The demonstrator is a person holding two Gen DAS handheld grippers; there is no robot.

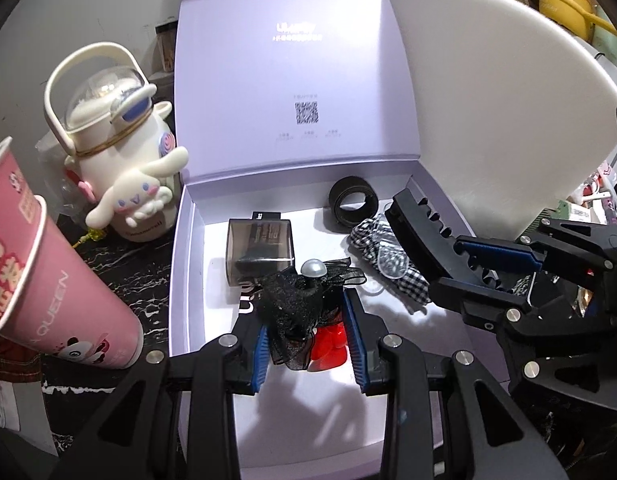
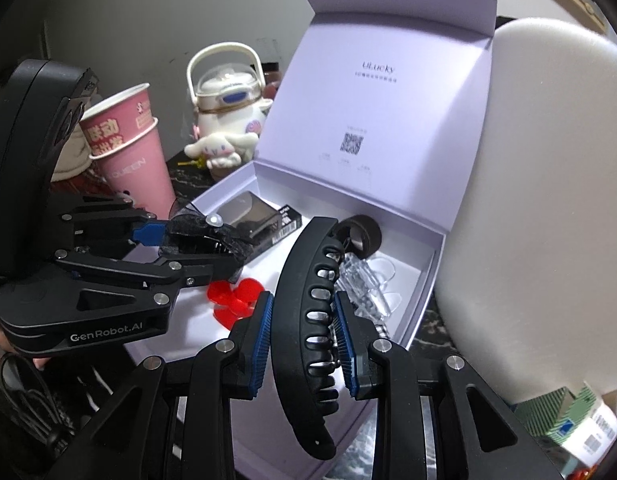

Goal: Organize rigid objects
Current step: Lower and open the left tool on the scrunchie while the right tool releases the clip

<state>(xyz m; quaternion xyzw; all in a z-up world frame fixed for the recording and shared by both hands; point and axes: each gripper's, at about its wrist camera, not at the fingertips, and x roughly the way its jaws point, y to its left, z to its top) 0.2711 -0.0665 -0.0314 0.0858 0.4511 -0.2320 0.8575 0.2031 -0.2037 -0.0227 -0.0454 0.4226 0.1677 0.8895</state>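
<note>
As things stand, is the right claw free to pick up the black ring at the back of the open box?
Probably not yet. The right claw is shut on a long black hair clip, so its pads are occupied. The black ring lies uncovered in the box, and the way looks open once the clip is dropped.

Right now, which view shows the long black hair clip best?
The right wrist view: the long black hair clip fills the centre, its full curve and slots visible between the right tongs. The left wrist view shows only part of it, seen end-on.
</note>
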